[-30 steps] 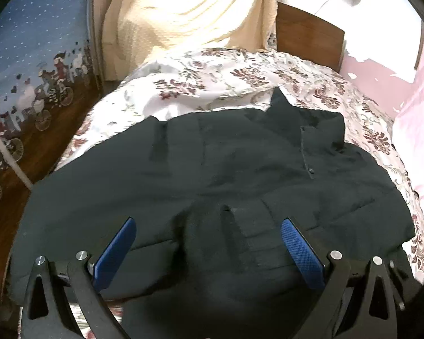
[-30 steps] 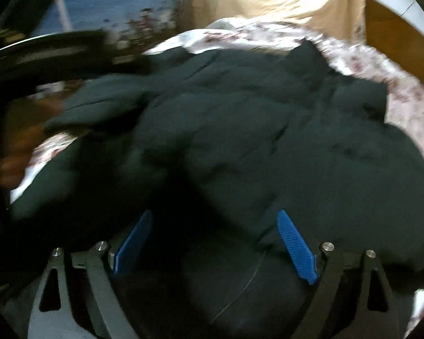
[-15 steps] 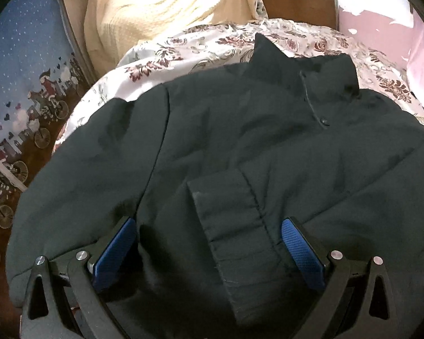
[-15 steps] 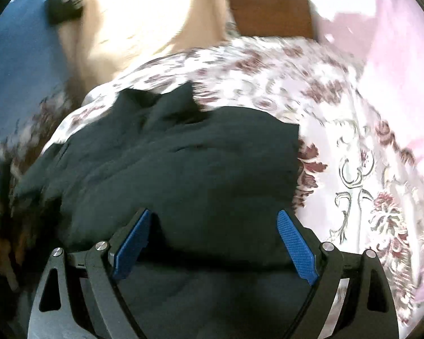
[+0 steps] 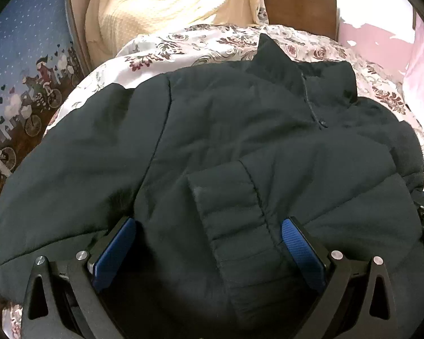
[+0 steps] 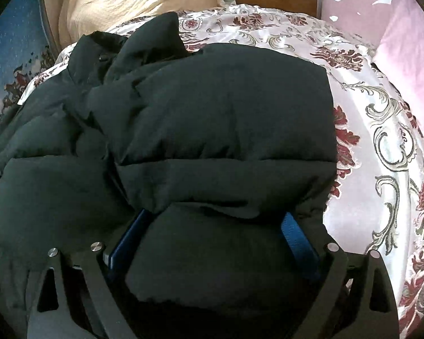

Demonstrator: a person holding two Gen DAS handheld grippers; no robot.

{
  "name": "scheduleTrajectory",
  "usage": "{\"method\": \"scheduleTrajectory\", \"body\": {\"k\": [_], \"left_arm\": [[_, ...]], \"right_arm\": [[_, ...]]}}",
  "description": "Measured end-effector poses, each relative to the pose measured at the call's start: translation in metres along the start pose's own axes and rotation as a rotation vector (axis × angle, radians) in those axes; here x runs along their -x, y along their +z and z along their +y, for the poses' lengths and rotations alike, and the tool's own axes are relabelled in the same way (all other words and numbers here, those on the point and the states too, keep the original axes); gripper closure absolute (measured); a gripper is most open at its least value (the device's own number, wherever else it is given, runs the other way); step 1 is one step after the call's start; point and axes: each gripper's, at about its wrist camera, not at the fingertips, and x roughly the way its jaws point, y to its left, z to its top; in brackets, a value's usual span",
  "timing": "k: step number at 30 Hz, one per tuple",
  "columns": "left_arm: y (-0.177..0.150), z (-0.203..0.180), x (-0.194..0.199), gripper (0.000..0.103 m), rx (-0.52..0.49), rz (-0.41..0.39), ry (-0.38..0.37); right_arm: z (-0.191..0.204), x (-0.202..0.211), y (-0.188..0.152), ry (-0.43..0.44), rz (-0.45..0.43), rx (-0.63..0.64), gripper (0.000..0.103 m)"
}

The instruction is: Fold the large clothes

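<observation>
Your left gripper [image 5: 209, 243] and right gripper [image 6: 212, 234] are spread wide over the jacket [image 5: 240, 141] on the bedspread [image 6: 381, 147].

We saw the puffer jacket [image 5: 240, 130] lying on the bedspread [image 6: 381, 130], collar toward the headboard [image 5: 296, 5], one sleeve [image 5: 240, 226] folded across its front, a blanket [image 5: 161, 2] behind.

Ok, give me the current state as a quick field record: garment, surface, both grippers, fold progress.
garment: dark puffer jacket, collar toward the headboard
surface: floral bedspread
left gripper: open, fingers either side of a sleeve cuff lying across the jacket front
right gripper: open, padded fabric bulging between the fingers
fold progress: one sleeve lies folded across the chest; the other looks spread out at the side
</observation>
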Motion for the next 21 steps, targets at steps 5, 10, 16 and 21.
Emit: {"method": "scheduleTrajectory", "body": {"k": [5,10,16,21], "left_arm": [[-0.009,0.008,0.039,0.000,-0.003,-0.002,0.016],[-0.029,0.023,0.085,0.000,0.044,0.000,0.026],[-0.067,0.058,0.143,0.000,0.152,0.006,0.073],[-0.104,0.091,0.180,0.000,0.219,0.035,0.171]], "right_arm": [[-0.013,0.021,-0.002,0.009,-0.033,-0.037,0.011],[-0.012,0.063,-0.016,0.091,-0.073,-0.086,0.010],[0.026,0.098,-0.028,0.154,-0.111,-0.021,0.010],[0.081,0.117,-0.040,0.227,-0.108,0.054,0.010]]}}
